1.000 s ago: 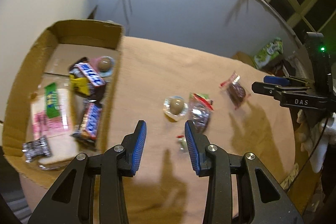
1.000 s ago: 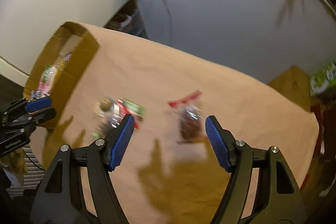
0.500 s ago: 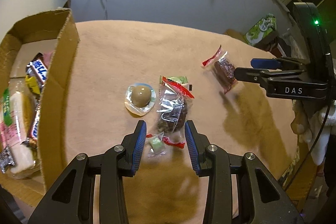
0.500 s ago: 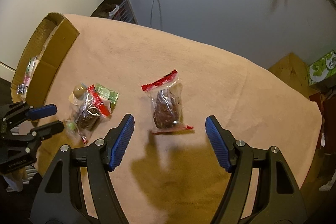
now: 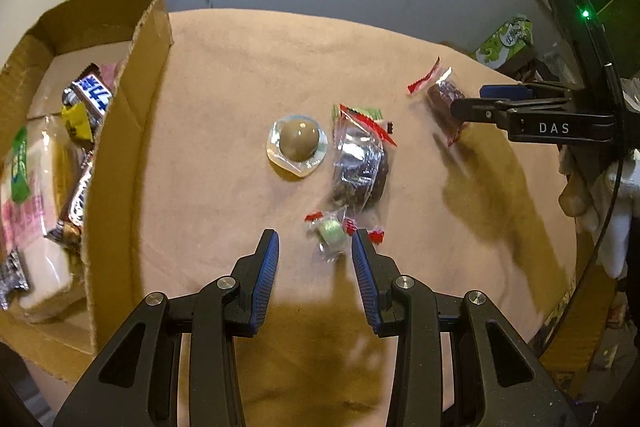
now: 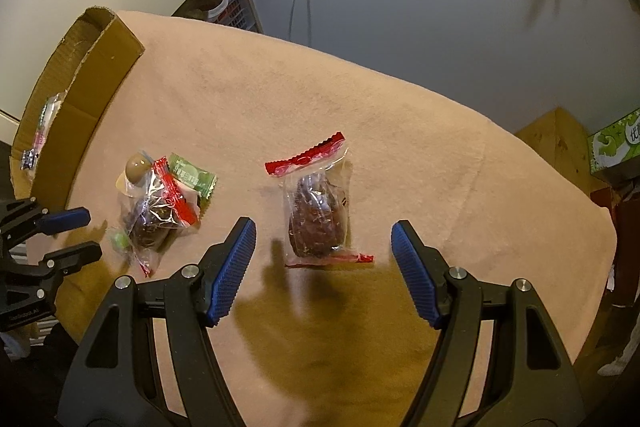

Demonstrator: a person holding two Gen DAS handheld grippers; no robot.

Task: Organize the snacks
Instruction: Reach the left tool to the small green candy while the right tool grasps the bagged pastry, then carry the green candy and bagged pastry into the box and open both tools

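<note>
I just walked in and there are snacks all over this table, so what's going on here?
A person with a gripper in each hand is sorting snacks into the cardboard box, which already holds several bars. Both grippers are open and empty. The left gripper hangs over a small green candy, next to a wrapped dark cake and a round chocolate cup. The right gripper is lined up over a separate bagged brown cake. Nothing is gripped yet.

Tan-clothed table [image 6: 360, 99] bears cardboard box [image 5: 132, 131], wrapped snacks [image 6: 316, 211].
</note>
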